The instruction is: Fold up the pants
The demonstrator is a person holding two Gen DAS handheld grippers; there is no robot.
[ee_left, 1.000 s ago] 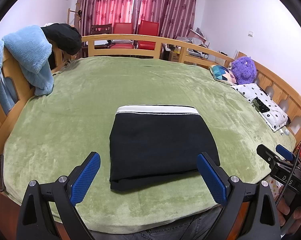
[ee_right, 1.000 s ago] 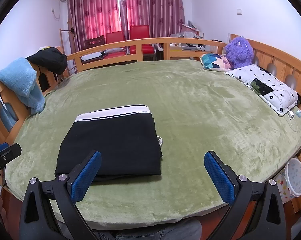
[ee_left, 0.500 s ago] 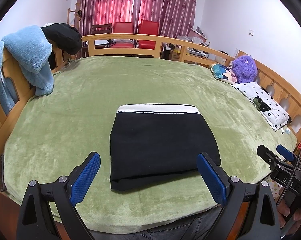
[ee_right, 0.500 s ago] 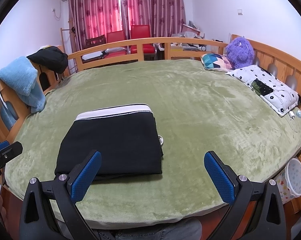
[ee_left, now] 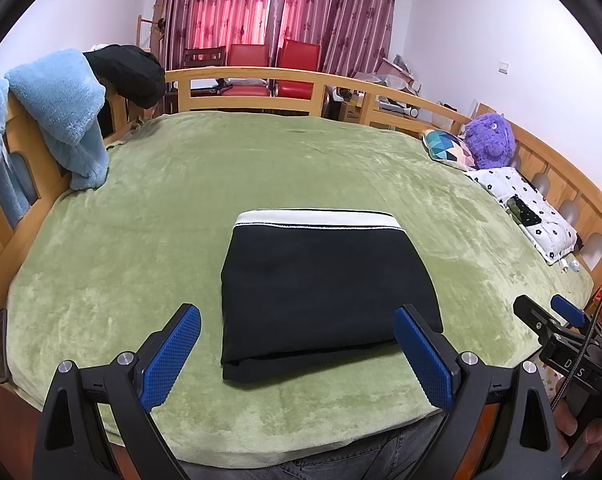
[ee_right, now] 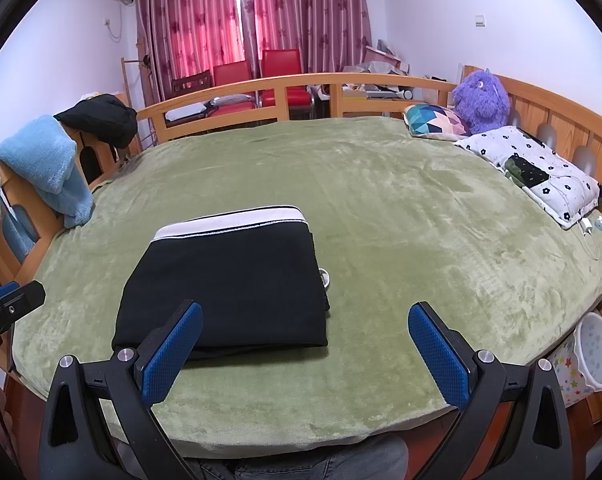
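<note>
The black pants lie folded into a neat rectangle on the green blanket, white waistband at the far edge. They also show in the right wrist view, left of centre. My left gripper is open and empty, held above the near edge of the pants without touching them. My right gripper is open and empty, near the front right corner of the pants. The right gripper also shows at the far right of the left wrist view.
A wooden bed rail rings the bed. A blue towel and a black garment hang on the left rail. Pillows and a purple plush toy lie at the right. A white basin stands beside the bed.
Both grippers have drifted back slightly from the pants; the pants lie unchanged and both grippers stay open.
</note>
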